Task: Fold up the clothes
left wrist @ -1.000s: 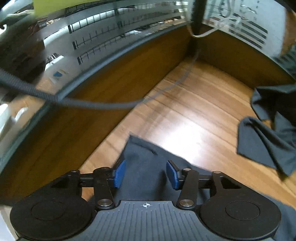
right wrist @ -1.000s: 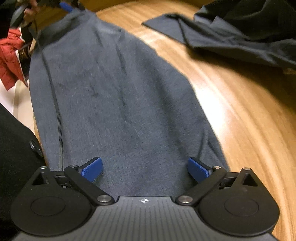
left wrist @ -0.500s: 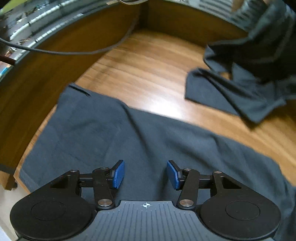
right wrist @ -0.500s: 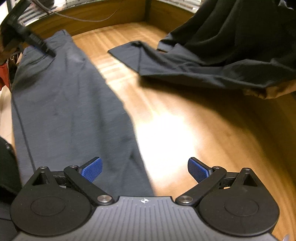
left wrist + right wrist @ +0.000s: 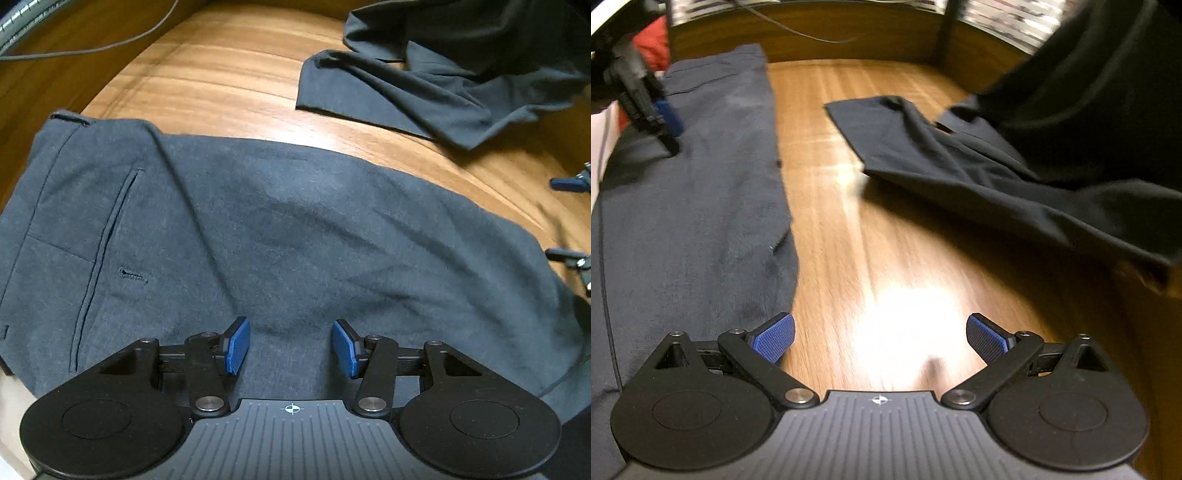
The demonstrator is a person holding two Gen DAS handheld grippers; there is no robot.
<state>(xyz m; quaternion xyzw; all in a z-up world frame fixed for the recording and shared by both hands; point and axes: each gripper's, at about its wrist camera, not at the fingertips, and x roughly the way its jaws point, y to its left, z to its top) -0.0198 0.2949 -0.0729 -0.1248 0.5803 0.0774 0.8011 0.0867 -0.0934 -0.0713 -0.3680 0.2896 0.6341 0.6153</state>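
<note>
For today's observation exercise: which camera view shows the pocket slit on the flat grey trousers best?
The left wrist view. There the pocket slit runs sharp and long down the trousers, just beyond the open left gripper. The right wrist view shows the same trousers lengthwise and blurred, with no slit to be made out.

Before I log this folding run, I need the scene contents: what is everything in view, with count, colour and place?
grey trousers: 1, slate grey, laid flat along the table's near edge
dark garments: a crumpled pile, count unclear, dark grey to black, far side of the table
table: 1, brown wood with a raised rim
cable: 1, grey, along the rim
red cloth: 1, beyond the table's end
left gripper: black, blue pads, open over the trousers
right gripper: black, blue pads, open over bare wood
</note>
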